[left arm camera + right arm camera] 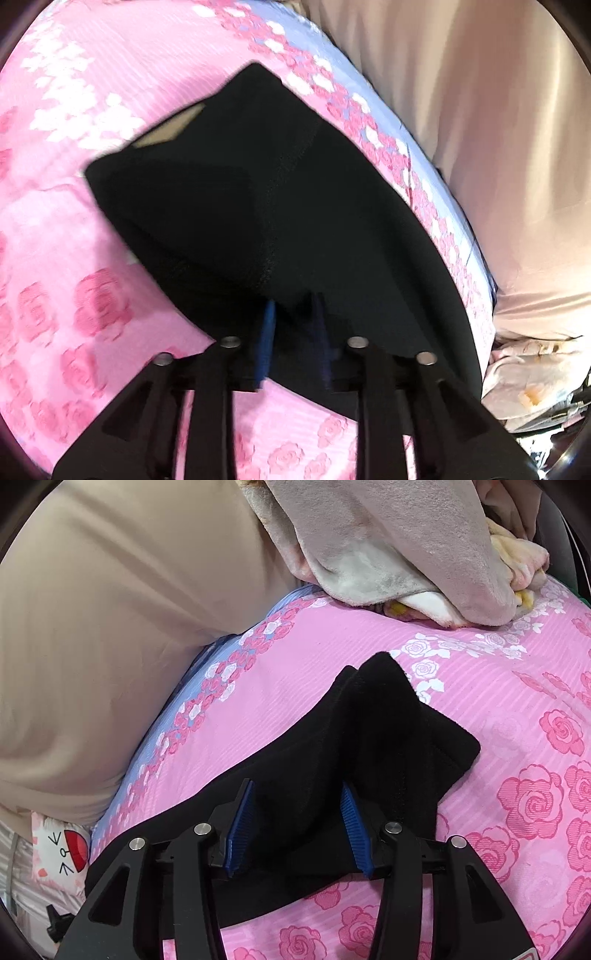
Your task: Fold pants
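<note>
The black pants [240, 206] lie folded on a pink rose-print bed sheet [55, 240]. A light tag or lining shows at their far left corner. In the left wrist view, which is blurred, my left gripper [293, 317] has its blue pads pressed into a bunch of black fabric at the near edge of the pants. In the right wrist view the pants [399, 731] run from the near left up to a pointed end. My right gripper [297, 812] stands open over them. A ridge of fabric lies between its blue pads [240, 827] without being pinched.
A large beige cloth mass [92, 646] borders the sheet's blue-striped edge [177, 709]; it shows in the left wrist view as beige cloth [498, 147]. A grey plush blanket [388, 535] is heaped at the far side. A cartoon cat cushion [62, 845] sits at the lower left.
</note>
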`<state>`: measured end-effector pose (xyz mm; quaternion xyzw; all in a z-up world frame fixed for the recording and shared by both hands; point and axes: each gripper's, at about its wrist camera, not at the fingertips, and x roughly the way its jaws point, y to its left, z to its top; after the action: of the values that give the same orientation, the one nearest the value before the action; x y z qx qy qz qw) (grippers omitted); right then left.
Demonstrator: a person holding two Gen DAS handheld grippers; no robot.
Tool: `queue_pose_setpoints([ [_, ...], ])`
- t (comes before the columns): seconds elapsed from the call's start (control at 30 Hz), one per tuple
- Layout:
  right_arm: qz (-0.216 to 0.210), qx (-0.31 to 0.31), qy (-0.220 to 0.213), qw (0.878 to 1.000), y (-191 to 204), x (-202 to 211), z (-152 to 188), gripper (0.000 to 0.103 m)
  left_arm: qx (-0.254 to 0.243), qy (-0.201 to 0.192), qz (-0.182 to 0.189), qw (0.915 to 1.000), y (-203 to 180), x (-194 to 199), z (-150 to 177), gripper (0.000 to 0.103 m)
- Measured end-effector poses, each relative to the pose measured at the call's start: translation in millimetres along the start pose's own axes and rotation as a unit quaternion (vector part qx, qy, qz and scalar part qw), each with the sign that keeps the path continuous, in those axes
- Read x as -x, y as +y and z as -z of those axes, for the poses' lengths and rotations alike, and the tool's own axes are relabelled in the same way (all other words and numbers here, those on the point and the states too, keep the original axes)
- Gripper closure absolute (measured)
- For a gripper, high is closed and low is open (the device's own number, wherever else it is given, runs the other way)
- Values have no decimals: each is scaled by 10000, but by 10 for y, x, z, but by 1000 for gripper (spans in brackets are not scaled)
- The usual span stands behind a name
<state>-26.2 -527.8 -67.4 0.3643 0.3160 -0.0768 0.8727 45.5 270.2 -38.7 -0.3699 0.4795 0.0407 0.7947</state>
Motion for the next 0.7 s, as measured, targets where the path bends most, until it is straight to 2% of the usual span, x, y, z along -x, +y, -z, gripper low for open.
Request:
queue_pose_setpoints([
  [0.03, 13, 43, 10, 10000, 12, -5, 8, 56, 2, -27, 18, 10000, -6, 4, 1, 58],
  [0.07, 24, 67, 14, 10000, 17, -4, 18, 56, 15, -46, 60, 10000, -26, 37, 25, 46],
  [0.1, 31, 85, 20, 10000, 19, -6, 27, 56, 28, -43, 113, 9999, -51, 42, 41, 43],
  [0.27, 17, 78, -10, 10000, 25, -18, 18, 56, -37, 126, 215, 9997, -124, -230, -55, 45],
  [0.33, 1, 73, -25, 10000, 22, -11, 16, 56, 29, 157, 56, 9999, -116, -351, -128, 66],
  [0.37, -11, 52, -37, 10000, 18, -8, 12, 56, 48, 69, -60, 9999, -105, -355, -147, 92],
  [0.43, -46, 5, -83, 10000, 16, 1, -13, 56, -36, 70, 42, 10000, -126, -323, -214, 97],
  [0.47, -48, 28, -100, 9999, 28, 6, -29, 62, -95, 12, 114, 9999, -160, -241, -236, 98],
  [0.5, -37, 92, -153, 9998, 58, 25, -59, 88, -207, -70, 143, 9997, -191, -146, -254, 100],
  [0.53, -68, 159, -230, 9996, 96, 63, -97, 99, -374, -224, 224, 9988, -252, 17, -272, 100],
  [0.6, -249, 229, -416, 9986, 169, 195, -190, 98, -566, -375, 313, 9972, -323, 305, -284, 99],
  [0.63, -390, 267, -517, 9975, 216, 296, -237, 98, -696, -437, 232, 9963, -343, 470, -266, 99],
  [0.7, -375, 436, -527, 9970, 296, 402, -264, 98, -822, -427, -148, 9956, -269, 597, -210, 99],
])
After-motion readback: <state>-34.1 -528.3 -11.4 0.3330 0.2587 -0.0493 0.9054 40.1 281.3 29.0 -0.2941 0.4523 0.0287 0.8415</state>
